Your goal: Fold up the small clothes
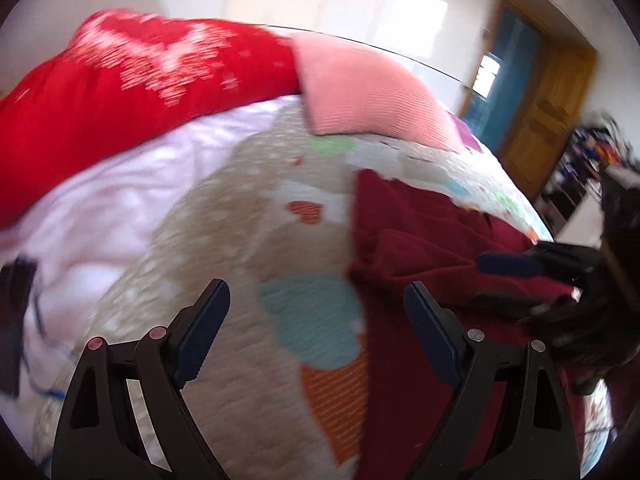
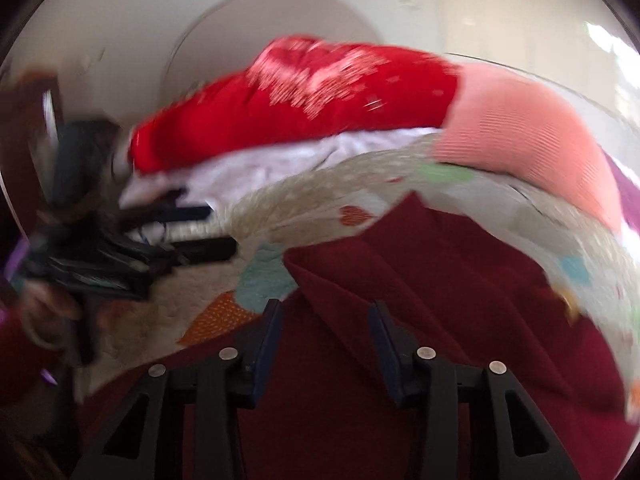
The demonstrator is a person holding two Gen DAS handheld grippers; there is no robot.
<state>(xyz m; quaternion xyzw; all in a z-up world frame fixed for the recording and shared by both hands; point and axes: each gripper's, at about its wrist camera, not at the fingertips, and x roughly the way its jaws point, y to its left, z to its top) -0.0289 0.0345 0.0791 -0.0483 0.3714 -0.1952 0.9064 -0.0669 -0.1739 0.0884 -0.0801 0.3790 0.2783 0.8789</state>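
A dark maroon garment (image 1: 432,248) lies rumpled on a patchwork quilt (image 1: 248,264), to the right in the left wrist view and filling the lower middle of the right wrist view (image 2: 420,300). My left gripper (image 1: 318,300) is open and empty above the quilt, just left of the garment. My right gripper (image 2: 326,312) is open, its fingers low over the garment. The right gripper also shows at the right edge of the left wrist view (image 1: 520,276), over the garment. The left gripper shows blurred at the left of the right wrist view (image 2: 208,228).
A red blanket with white pattern (image 1: 132,92), a pink pillow (image 1: 360,92) and a white sheet (image 1: 132,184) lie at the far side of the bed. A wooden door (image 1: 552,112) and cluttered shelves (image 1: 588,160) stand at the right.
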